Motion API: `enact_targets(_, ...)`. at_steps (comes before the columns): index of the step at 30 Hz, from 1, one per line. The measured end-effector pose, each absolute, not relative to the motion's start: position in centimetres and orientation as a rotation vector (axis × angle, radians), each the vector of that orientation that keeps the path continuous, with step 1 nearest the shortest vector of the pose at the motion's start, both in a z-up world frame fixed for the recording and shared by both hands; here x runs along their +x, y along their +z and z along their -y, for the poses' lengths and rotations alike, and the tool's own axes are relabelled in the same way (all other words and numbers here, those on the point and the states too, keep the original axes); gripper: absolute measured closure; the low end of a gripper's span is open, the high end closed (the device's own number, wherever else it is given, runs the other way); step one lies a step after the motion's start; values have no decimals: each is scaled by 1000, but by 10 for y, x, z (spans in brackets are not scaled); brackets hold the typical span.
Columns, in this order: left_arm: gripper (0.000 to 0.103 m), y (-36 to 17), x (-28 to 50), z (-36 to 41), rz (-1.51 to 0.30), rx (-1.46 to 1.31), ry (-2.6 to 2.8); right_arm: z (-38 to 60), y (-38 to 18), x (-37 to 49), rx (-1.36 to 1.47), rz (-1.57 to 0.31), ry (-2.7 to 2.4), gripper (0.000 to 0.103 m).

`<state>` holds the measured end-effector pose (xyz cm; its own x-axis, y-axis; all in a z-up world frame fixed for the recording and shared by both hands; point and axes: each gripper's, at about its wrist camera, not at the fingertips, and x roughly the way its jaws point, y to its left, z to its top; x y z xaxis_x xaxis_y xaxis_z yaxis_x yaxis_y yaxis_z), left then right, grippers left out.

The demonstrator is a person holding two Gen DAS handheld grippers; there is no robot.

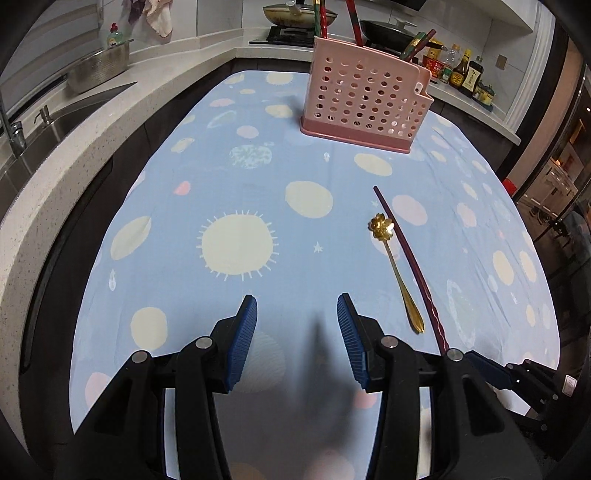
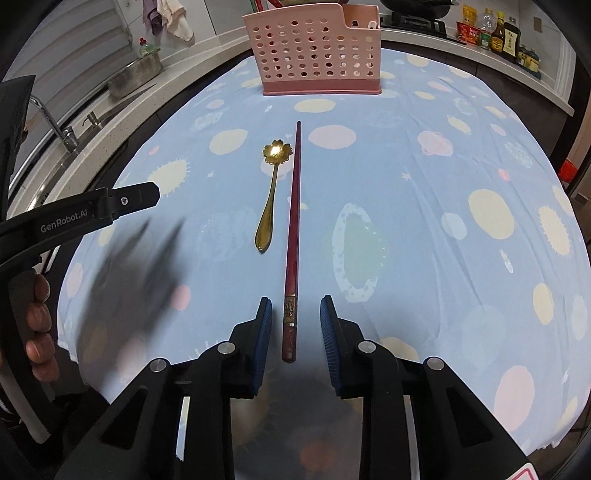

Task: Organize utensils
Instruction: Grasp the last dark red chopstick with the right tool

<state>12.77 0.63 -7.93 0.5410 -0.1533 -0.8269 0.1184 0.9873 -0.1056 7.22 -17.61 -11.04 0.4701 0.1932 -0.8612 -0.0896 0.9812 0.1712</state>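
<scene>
A dark red chopstick lies on the blue patterned tablecloth, pointing toward the pink perforated utensil holder at the far end. A gold flower-bowl spoon lies just left of it. My right gripper is open, its jaws either side of the chopstick's near end without touching it. My left gripper is open and empty over bare cloth, with the spoon and chopstick to its right. The holder has several chopsticks standing in it.
A counter with a sink runs along the left. A stove with pans and sauce bottles stands behind the holder. The left gripper's body and the person's fingers show at the right wrist view's left edge.
</scene>
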Motion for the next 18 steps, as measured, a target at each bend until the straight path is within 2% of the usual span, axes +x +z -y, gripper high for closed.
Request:
enact_targets(8,60,-82,122,-5,-999,-34,-171,175,-116,75,86,-1074,166,86)
enact_targets(12,60,-85,125,-4,-1008,-41,-175,178,-116,77,82,-1067,151,96)
enact_targets(18,60,-87,127,3,-1012,-26,-187,189,-116,77,117,-1058,113,96)
